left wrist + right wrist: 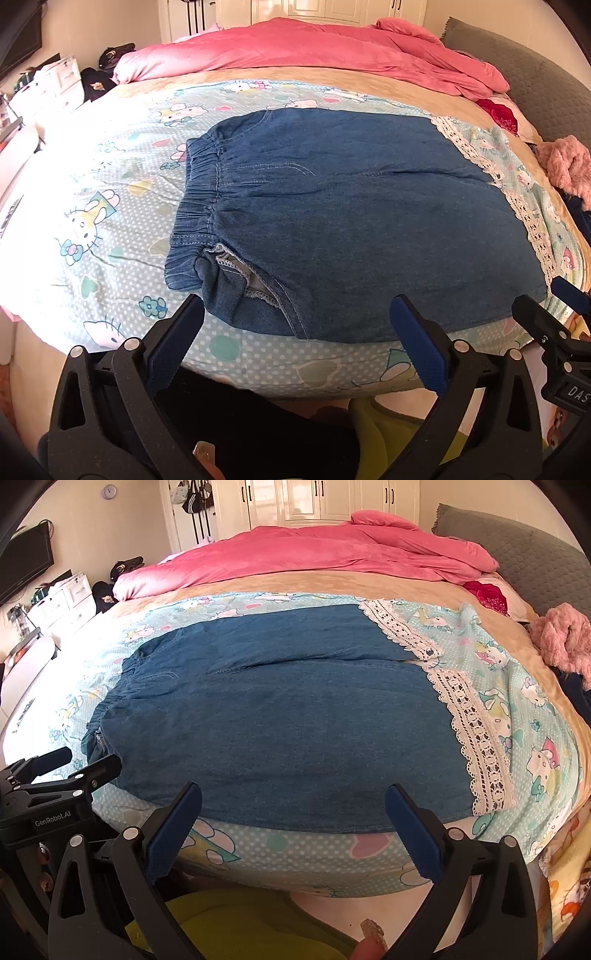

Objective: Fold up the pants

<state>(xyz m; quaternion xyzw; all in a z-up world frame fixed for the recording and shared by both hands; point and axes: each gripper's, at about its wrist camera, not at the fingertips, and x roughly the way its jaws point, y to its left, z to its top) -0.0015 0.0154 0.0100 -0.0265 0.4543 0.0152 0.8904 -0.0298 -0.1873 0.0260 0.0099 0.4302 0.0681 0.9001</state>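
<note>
With both jaws apart above the near hem, pinch the lace-trimmed blue denim pants point(288, 716) at matching corners before lifting evenly.

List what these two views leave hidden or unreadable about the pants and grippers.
- Underside of the denim pants: both views, hidden against the bed sheet.
- Right gripper: cut by the left-wrist frame edge.
- Left gripper: partly cut off at the right-wrist frame edge.

Left gripper point(295, 310): black plastic frames, silver rivets, blue ribbed pads. Right gripper point(293, 797): identical build; "GenRobot.AI" marking visible at frame left.
</note>
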